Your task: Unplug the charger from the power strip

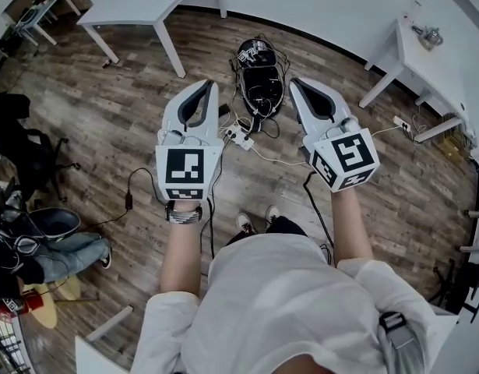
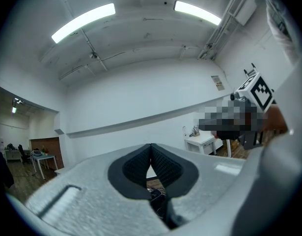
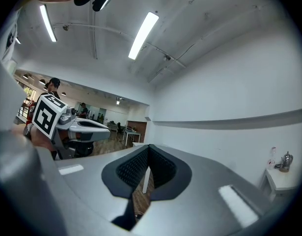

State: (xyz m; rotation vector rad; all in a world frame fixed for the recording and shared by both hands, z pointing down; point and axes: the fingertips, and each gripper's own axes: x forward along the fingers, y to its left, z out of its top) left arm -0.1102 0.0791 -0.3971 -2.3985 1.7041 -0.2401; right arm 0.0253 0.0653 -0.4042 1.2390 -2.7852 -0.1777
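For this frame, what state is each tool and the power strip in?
left tool: shut, empty, held level.
right tool: shut, empty, held level.
power strip: on the floor, cables running to it; what is plugged in is too small to tell.

Wood-plank floor (image 1: 107, 123) all over the head view. Big white table (image 1: 146, 2) upper left, smaller desk (image 1: 46, 10) in the far upper-left corner. Black bag (image 1: 258, 72) lying open on the floor, top centre, cables around it. Small white table (image 1: 426, 49) upper right, metal kettle (image 1: 431, 36) on top. Black office chair (image 1: 25, 158) at left edge, jeans (image 1: 68, 252) heaped lower left. Left gripper view: two strip lights (image 2: 84, 21) on the ceiling, top of frame.
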